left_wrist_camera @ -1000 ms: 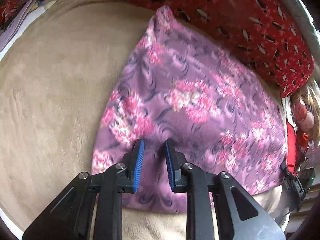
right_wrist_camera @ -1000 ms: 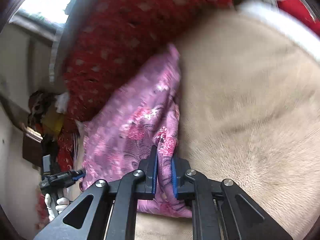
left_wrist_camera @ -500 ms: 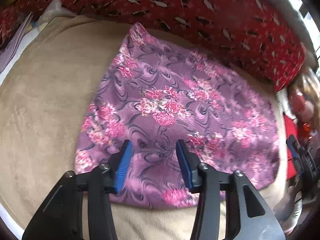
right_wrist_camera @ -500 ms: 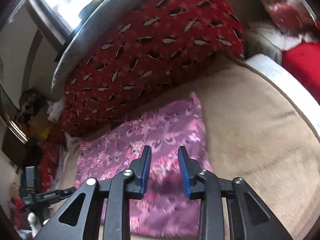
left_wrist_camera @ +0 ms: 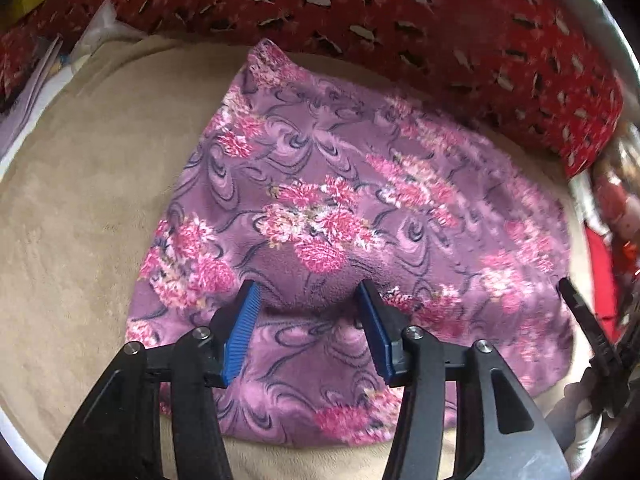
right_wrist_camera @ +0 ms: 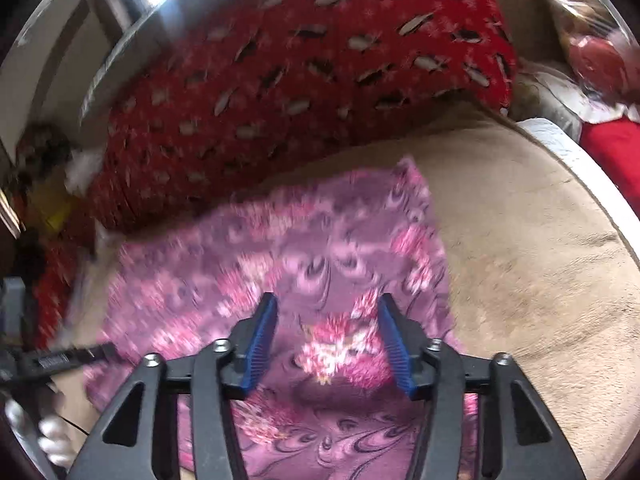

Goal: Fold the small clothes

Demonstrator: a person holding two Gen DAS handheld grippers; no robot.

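Lying flat on the tan blanket (left_wrist_camera: 80, 208), the purple flowery cloth (left_wrist_camera: 352, 184) is spread out like a soft mat. Its far edge sits just beside the big red pillow (left_wrist_camera: 400, 12), so the pillow makes a wall behind it. One corner of the cloth points up toward that pillow.

The left gripper (left_wrist_camera: 308, 300) hangs over the near part of the cloth. Its two blue pads (left_wrist_camera: 240, 336) are spread wide apart and pinch nothing. A small bump of cloth rises between them, but they are not squeezing it.

The right gripper (right_wrist_camera: 326, 312) is over the cloth too, near its right edge. Its blue pads are also far apart and hold nothing. That picture is blurry, so the small bits are hard to see.

Both claws are let go, with the cloth resting by itself. I think the cloth lies flat like this so it can be folded neatly. To make a fold, the claws probably need to pinch an edge or corner.
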